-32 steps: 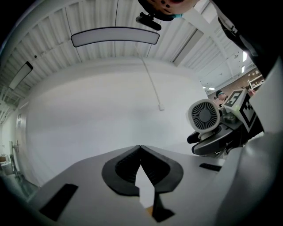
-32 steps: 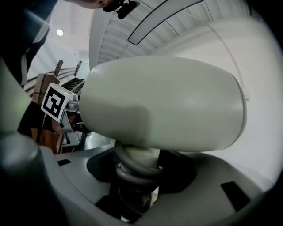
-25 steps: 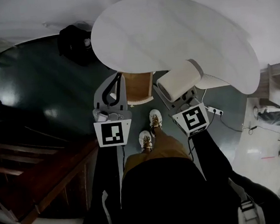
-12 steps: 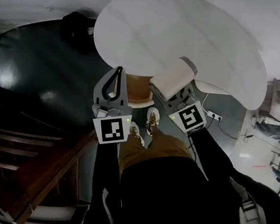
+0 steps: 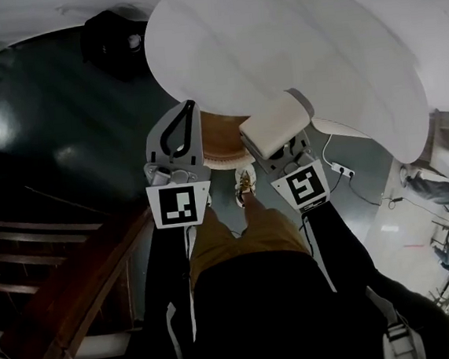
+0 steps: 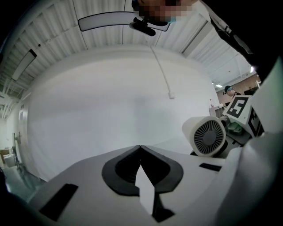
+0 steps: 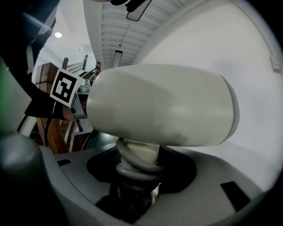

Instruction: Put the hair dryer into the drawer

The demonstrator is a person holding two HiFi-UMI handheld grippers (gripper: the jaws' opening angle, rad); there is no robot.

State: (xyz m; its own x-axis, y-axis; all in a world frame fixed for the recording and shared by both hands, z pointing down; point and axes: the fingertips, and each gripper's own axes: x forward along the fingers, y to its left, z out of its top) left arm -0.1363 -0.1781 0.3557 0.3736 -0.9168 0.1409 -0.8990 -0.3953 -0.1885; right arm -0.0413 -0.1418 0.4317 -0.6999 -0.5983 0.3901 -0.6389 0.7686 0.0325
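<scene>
- Dark, glossy flooring (image 5: 63,143) spread under everything, and it reached far out to the left of the left claw.
- A large white round-edged tabletop (image 5: 298,41) lay ahead of both claws and filled the space beyond their tips.
- A brown wooden staircase with a rail (image 5: 61,285) ran behind and to the left of the left claw.
- A brown wooden drawer (image 5: 219,140), standing open, sat under the table's near edge, between the two claws and just ahead of them.
- A cream plastic hair dryer with a dark round grille (image 7: 159,106) sat in the right claw (image 7: 135,174). Its barrel lay crosswise just above the jaws, and its grille end faced the left claw.
- The right claw's jaws pinched the hair dryer's ribbed handle.
- The left claw (image 6: 140,146) had its jaws pressed together tip to tip, with nothing between them, and it pointed at the white table.
- A white power strip with a cord (image 5: 342,173) lay on the floor just right of the right claw.
- A pale shoe (image 5: 245,185) stood between the claws, just behind them.
</scene>
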